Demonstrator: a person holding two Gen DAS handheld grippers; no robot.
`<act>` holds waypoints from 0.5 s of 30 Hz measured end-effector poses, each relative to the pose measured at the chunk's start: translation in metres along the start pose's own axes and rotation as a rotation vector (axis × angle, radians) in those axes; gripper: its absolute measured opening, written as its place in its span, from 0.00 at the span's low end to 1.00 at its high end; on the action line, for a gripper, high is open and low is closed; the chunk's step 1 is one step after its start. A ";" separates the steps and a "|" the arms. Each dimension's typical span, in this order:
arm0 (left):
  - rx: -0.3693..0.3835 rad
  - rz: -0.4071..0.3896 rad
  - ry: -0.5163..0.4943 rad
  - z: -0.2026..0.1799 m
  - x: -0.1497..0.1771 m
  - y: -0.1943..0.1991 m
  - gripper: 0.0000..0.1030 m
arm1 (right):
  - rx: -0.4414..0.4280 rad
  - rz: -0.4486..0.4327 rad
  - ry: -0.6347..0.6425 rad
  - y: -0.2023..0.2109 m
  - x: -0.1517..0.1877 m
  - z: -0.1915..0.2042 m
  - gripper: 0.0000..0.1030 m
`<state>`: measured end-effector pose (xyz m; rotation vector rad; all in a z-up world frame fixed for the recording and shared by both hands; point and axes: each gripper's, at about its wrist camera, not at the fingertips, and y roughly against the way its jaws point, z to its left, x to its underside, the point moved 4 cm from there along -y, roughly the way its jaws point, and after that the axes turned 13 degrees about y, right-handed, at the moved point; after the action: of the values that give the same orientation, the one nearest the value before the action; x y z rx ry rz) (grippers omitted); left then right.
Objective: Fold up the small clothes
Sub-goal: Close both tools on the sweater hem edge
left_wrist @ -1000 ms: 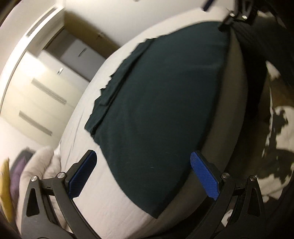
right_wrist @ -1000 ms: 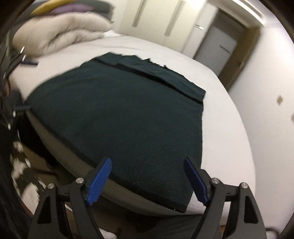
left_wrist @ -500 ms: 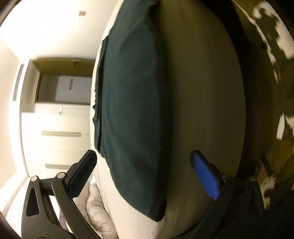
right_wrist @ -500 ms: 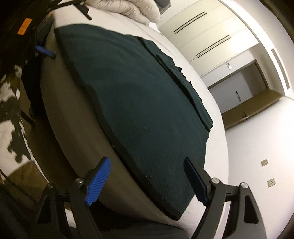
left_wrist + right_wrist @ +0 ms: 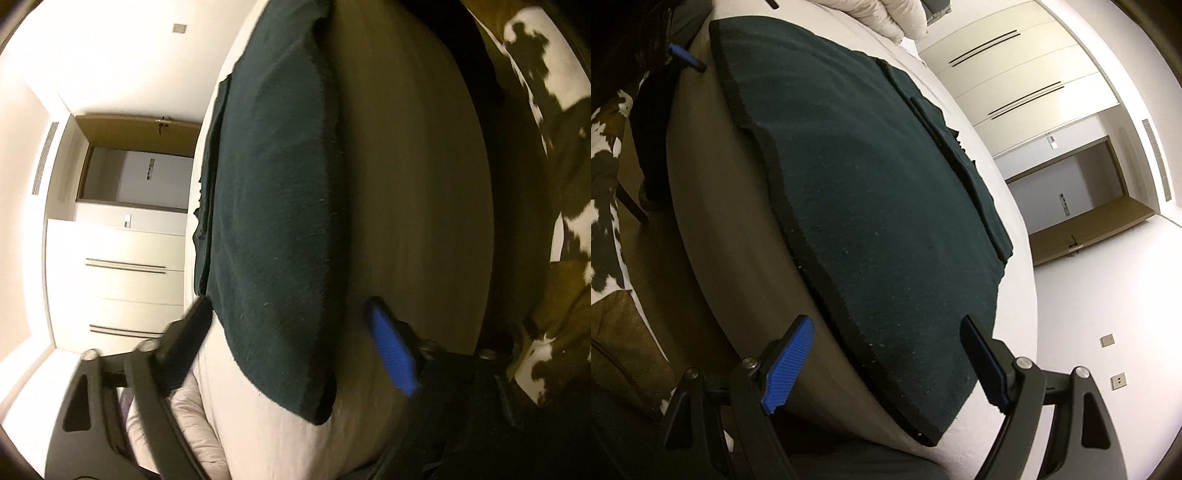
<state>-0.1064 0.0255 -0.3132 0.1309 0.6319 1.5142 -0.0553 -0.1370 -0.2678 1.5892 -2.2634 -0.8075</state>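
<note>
A dark green cloth lies spread flat on the white bed, its near hem along the bed's front edge. It also shows in the right wrist view, with a folded strip along its far side. My left gripper is open and empty, its jaws to either side of the cloth's near left corner. My right gripper is open and empty, its jaws to either side of the hem near the right corner. The left gripper's blue tip shows at the far corner.
The bed's tan side panel drops to a cow-hide rug on the floor. A white duvet is piled at the head of the bed. Wardrobe doors and a doorway stand behind.
Both cameras have rolled and dropped to the bed's front edge. The left gripper's jaws have narrowed somewhat and moved in around the cloth's corner. The cloth has not moved.
</note>
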 end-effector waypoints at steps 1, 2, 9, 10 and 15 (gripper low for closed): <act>0.004 0.003 0.013 0.003 0.000 0.001 0.64 | 0.007 -0.004 0.004 0.002 -0.001 0.000 0.80; 0.014 0.008 0.028 0.008 0.002 0.000 0.59 | 0.013 -0.007 0.008 0.004 -0.001 0.001 0.80; -0.004 -0.007 0.103 0.040 -0.006 -0.010 0.49 | 0.051 -0.023 0.050 0.010 0.000 0.001 0.80; -0.011 -0.010 0.115 0.046 -0.007 -0.011 0.49 | 0.052 -0.020 0.053 0.010 0.001 0.000 0.80; 0.008 -0.008 0.149 0.052 -0.006 -0.010 0.38 | 0.064 0.013 0.077 0.005 0.011 -0.002 0.79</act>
<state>-0.0729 0.0349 -0.2730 0.0218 0.7560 1.5235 -0.0625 -0.1459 -0.2644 1.6032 -2.2633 -0.6650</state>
